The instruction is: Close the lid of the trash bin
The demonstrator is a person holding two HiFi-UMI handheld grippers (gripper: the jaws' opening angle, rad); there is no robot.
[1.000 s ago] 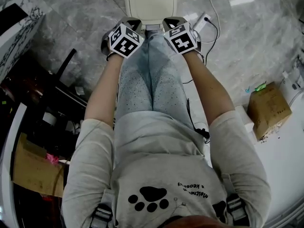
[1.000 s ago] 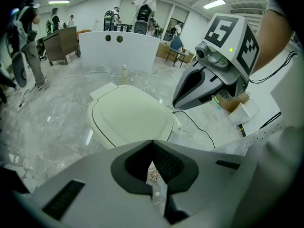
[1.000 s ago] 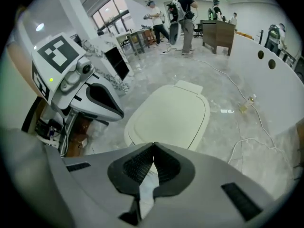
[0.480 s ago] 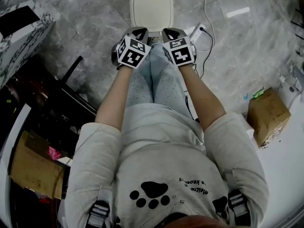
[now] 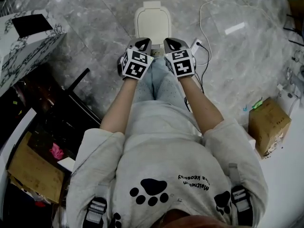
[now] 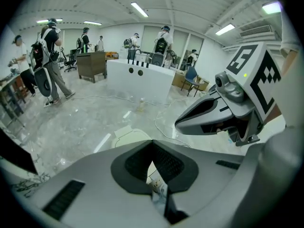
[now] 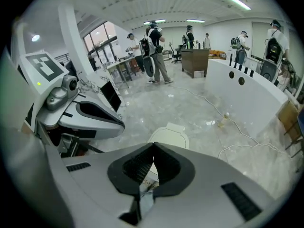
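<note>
Floor (image 5: 90, 30), bin (image 5: 152, 25) recede; left gripper (image 5: 143, 42), right gripper (image 5: 171, 41) risen.

Left claw (image 5: 144, 42) and right claw (image 5: 170, 42) hide trash bin's (image 5: 152, 22) front.

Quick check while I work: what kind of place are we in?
Probably an open lab or workshop hall: polished grey stone floor with loose cables, a long white counter, and other people wearing backpack rigs.
</note>
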